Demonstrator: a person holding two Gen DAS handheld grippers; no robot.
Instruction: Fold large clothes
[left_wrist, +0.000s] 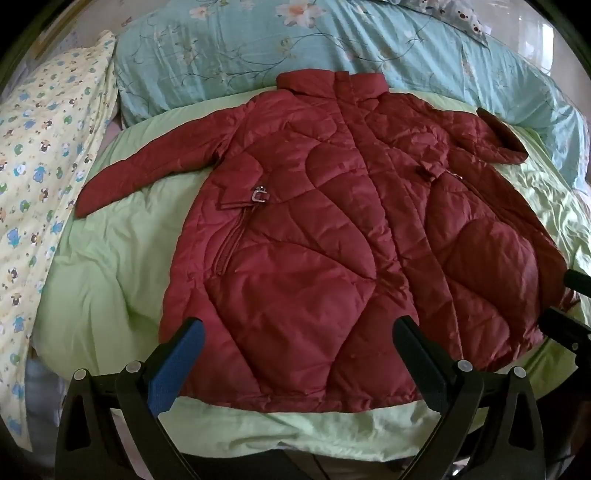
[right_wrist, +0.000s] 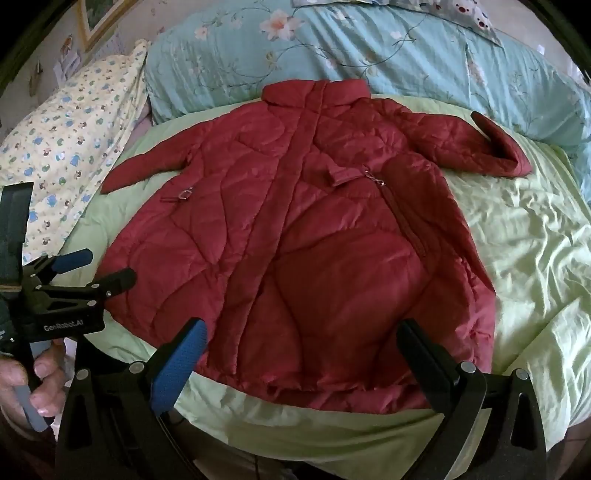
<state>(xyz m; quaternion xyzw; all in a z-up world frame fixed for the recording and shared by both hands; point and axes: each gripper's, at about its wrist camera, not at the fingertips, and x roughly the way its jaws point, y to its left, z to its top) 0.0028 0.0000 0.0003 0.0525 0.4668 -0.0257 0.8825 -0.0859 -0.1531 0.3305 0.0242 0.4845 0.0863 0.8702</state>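
We see the coat (left_wrist: 332, 229) spread front-up on the green sheet (left_wrist: 103, 258), collar far, sleeves out — laid flat, we judge, so folding can begin. The left gripper (left_wrist: 299, 332) and right gripper (right_wrist: 303, 336) both gape, holding nothing — each hovers over the near hem, the coat stretching ahead beyond the fingertips.
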